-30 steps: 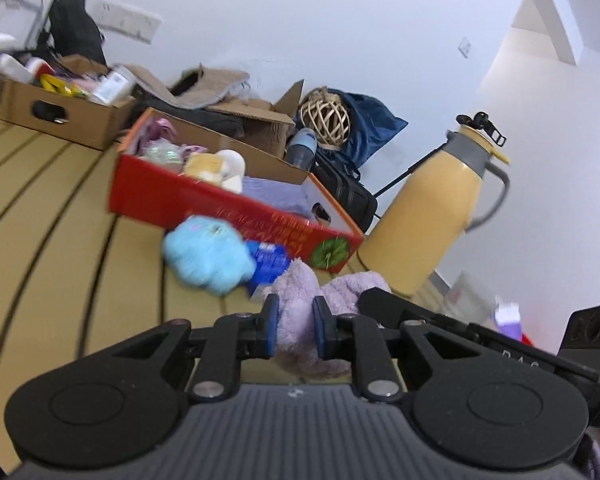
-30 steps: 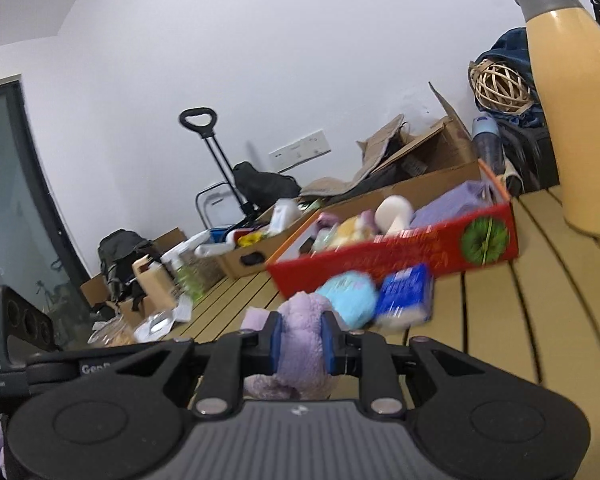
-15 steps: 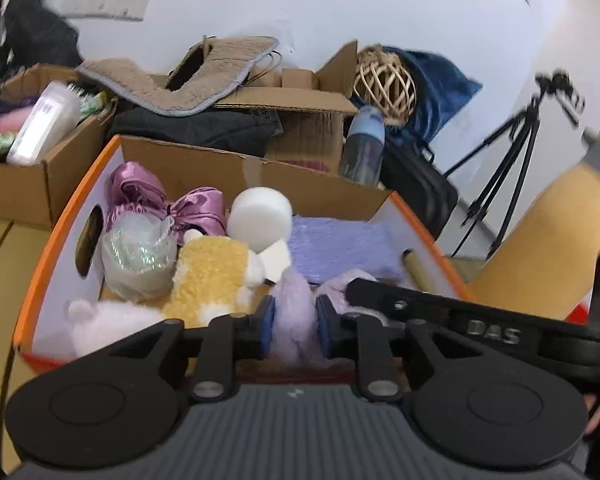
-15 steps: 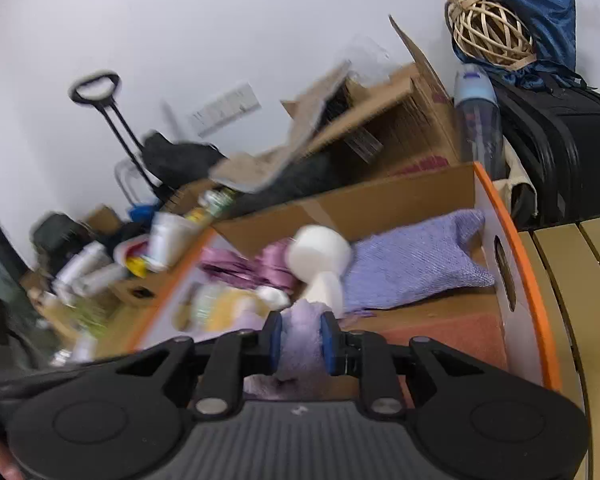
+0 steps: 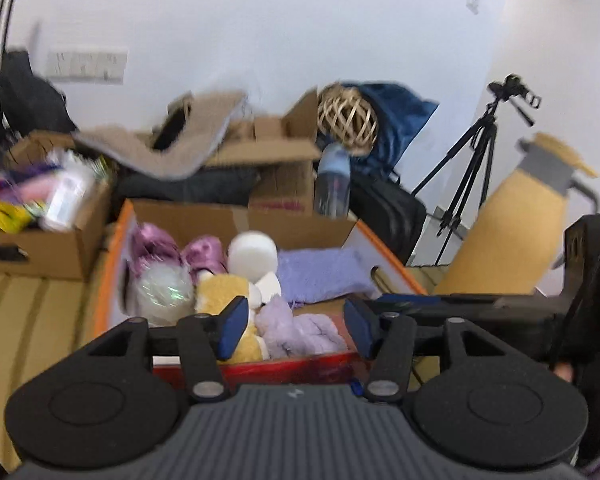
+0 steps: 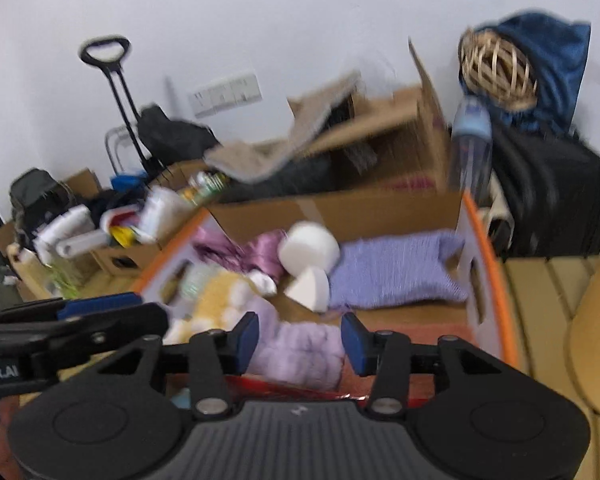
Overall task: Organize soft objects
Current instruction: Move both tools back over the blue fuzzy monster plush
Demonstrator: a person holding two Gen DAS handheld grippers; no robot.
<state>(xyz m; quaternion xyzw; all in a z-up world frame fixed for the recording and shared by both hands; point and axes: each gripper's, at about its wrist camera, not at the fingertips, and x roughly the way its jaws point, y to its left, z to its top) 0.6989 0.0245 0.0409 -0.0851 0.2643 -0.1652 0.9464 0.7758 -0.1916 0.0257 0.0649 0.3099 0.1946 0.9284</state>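
Observation:
A fluffy lilac soft toy [image 5: 300, 330] lies in the near part of the red and orange cardboard box [image 5: 364, 232], next to a yellow plush [image 5: 224, 292]. My left gripper [image 5: 298, 330] is open just above it, jaws wide on either side. My right gripper [image 6: 300, 338] is also open over the same lilac toy [image 6: 300, 354]. The box [image 6: 496, 276] also holds a purple knitted cloth [image 6: 396, 272], a white foam ball [image 6: 310, 246], pink satin bows [image 5: 160, 246] and a shiny clear ball [image 5: 162, 290].
A tan thermos jug [image 5: 516, 240] stands right of the box on the slatted wooden table [image 5: 32, 320]. A brown box of bottles [image 5: 40, 216] sits at left. Cardboard boxes, a water bottle [image 5: 332, 184], a black bag and a tripod [image 5: 472, 168] stand behind.
Both grippers carried the lilac toy from the table over the box, then opened. The toy now lies loose in the box.

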